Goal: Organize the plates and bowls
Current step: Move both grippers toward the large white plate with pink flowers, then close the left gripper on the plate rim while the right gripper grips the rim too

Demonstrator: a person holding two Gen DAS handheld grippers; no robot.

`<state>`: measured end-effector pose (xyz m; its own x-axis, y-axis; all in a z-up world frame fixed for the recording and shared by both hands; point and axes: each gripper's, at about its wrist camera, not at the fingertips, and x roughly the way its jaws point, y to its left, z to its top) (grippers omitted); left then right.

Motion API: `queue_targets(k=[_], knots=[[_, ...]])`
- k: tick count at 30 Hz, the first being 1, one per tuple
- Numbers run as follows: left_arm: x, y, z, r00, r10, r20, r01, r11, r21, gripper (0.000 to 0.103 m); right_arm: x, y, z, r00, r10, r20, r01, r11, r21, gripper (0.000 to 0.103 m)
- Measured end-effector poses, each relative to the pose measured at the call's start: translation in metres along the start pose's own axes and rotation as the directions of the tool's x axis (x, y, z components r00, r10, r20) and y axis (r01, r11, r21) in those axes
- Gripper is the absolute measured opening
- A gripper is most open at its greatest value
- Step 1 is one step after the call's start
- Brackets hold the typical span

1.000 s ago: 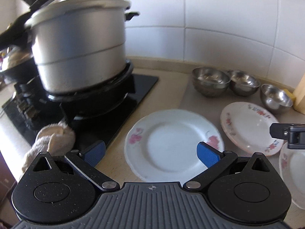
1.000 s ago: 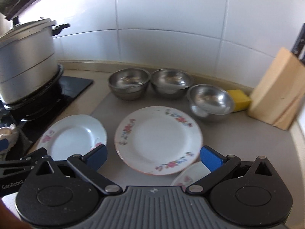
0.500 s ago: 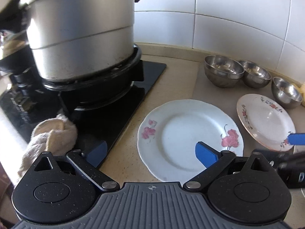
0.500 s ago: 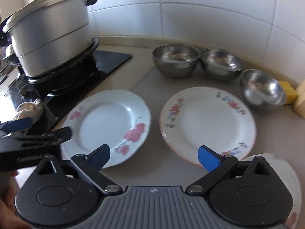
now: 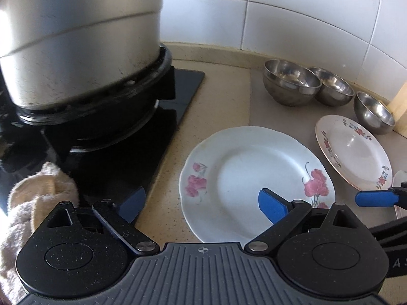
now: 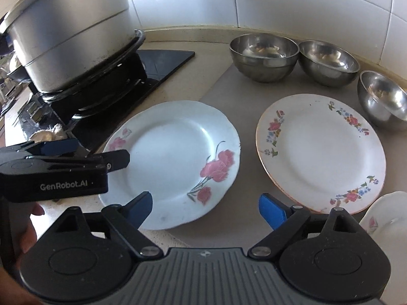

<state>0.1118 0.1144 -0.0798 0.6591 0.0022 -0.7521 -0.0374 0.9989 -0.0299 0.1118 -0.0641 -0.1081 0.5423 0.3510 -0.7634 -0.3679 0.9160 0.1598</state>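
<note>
Porcelain, white and glossy: the scalloped plate (image 6: 175,162) with pink roses lies flat on the speckled worktop (image 5: 216,96), beside the black hob (image 5: 162,132). A round plate (image 6: 320,152) with a small-flower rim lies just right of it; three steel bowls (image 6: 264,56) stand behind. The left tool (image 5: 201,204) hangs spread wide over the rose plate's near edge, grasping nothing. The right tool (image 6: 206,208), likewise released, hovers between the two plates.

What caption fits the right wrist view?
Open right gripper above two floral plates; three steel bowls behind, pot on stove, left gripper alongside.
</note>
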Motion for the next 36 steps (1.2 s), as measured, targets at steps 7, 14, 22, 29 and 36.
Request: queue_targets(k=[7, 14, 22, 29, 36], knots=[[0.015, 0.008, 0.001, 0.997, -0.063, -0.032, 0.064, 0.998, 0.015, 0.089, 0.01, 0.001, 0.003, 1.0, 0.009, -0.01, -0.009, 1.0, 0.025, 0.076], [0.03, 0.017, 0.001, 0.987, -0.14, -0.081, 0.14, 0.99, 0.002, 0.085, 0.021, 0.002, 0.004, 1.0, 0.018, -0.023, -0.017, 0.999, 0.042, 0.071], [0.035, 0.018, 0.005, 0.983, -0.169, -0.077, 0.172, 0.985, 0.027, 0.084, 0.022, 0.005, 0.006, 0.999, 0.039, -0.006, -0.039, 0.999, 0.028, 0.061], [0.04, 0.018, 0.007, 0.979, -0.189, -0.078, 0.193, 0.98, 0.053, 0.085, 0.019, -0.005, 0.006, 0.997, 0.076, 0.005, -0.076, 0.993, 0.086, 0.057], [0.042, 0.013, 0.008, 0.97, -0.23, -0.082, 0.239, 0.963, 0.126, 0.087, 0.021, -0.001, 0.007, 0.999, 0.044, 0.012, -0.045, 0.994, 0.097, 0.048]])
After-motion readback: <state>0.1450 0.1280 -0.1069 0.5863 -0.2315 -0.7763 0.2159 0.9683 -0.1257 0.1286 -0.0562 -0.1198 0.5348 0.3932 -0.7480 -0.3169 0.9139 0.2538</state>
